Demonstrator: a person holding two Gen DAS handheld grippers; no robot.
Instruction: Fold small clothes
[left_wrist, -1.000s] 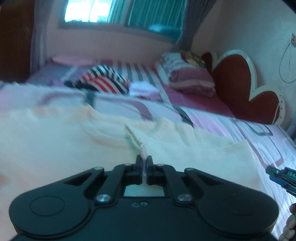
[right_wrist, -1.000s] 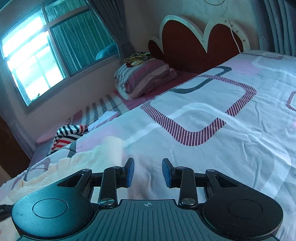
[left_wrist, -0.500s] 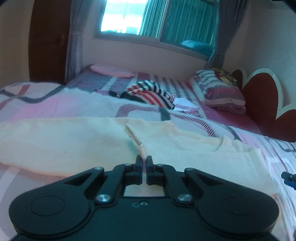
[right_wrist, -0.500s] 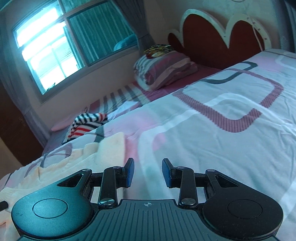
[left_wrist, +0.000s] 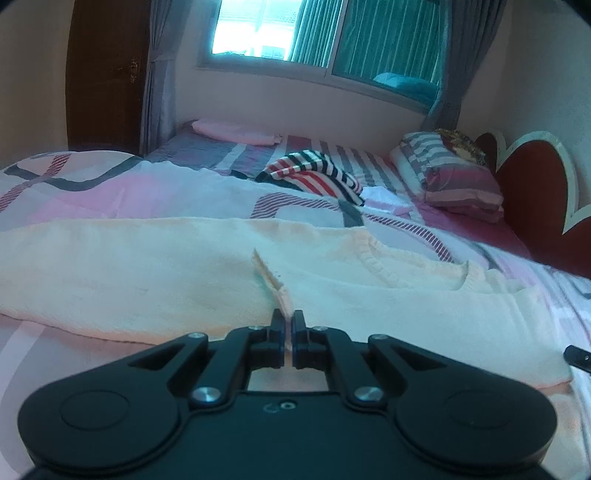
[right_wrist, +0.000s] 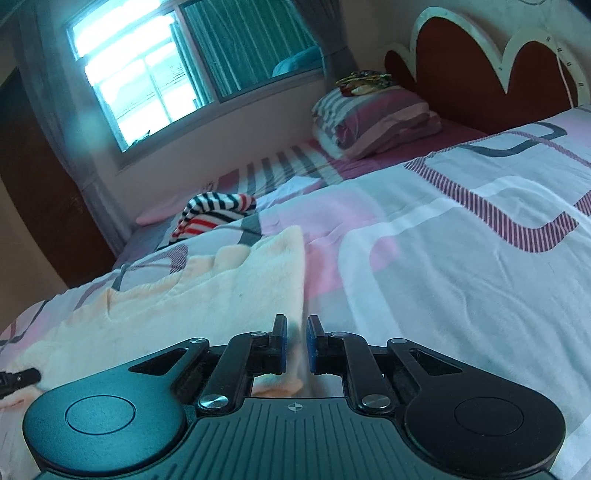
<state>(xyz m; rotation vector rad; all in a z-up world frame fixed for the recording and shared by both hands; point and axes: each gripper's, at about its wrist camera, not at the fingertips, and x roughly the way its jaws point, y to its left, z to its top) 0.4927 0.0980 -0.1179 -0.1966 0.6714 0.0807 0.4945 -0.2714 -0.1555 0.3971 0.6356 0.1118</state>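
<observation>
Two tools work over a bed (right_wrist: 461, 266) with a pink, white and grey patterned cover. The left tool (left_wrist: 287, 334) is clamped tight on a raised edge of the cream sweater (left_wrist: 147, 280), which lies spread across the cover. The right tool (right_wrist: 296, 343) has just been closing; a narrow gap remains, with the sweater's (right_wrist: 207, 295) right edge lying between the pads, though whether they press it cannot be told. Further back lie a striped garment (left_wrist: 314, 177) and a folded pillow (left_wrist: 450, 181) by the headboard (left_wrist: 539, 199).
</observation>
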